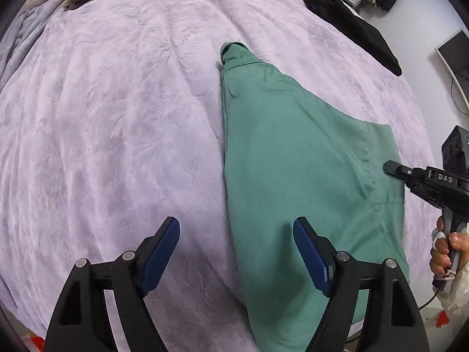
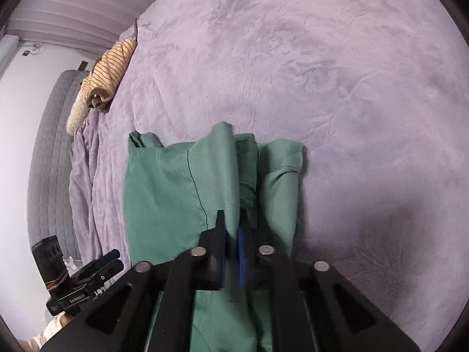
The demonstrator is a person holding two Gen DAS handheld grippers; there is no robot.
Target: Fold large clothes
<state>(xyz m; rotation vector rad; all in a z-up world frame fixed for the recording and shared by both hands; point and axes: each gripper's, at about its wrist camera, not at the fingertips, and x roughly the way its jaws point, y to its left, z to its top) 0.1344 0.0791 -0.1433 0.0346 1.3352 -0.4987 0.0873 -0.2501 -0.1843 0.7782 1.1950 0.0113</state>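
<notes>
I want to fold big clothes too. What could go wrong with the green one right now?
1. Only the right gripper pinches a raised fold of the green garment; the left gripper is open and holds nothing, so pulling with one side could skew the fold.
2. The pinched ridge looks thin, so it might slip out.
3. The fluffy purple blanket may grip the cloth and bunch it up when dragged.

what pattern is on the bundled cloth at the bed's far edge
Tan with thin dark stripes, clearest in the right wrist view.
</notes>
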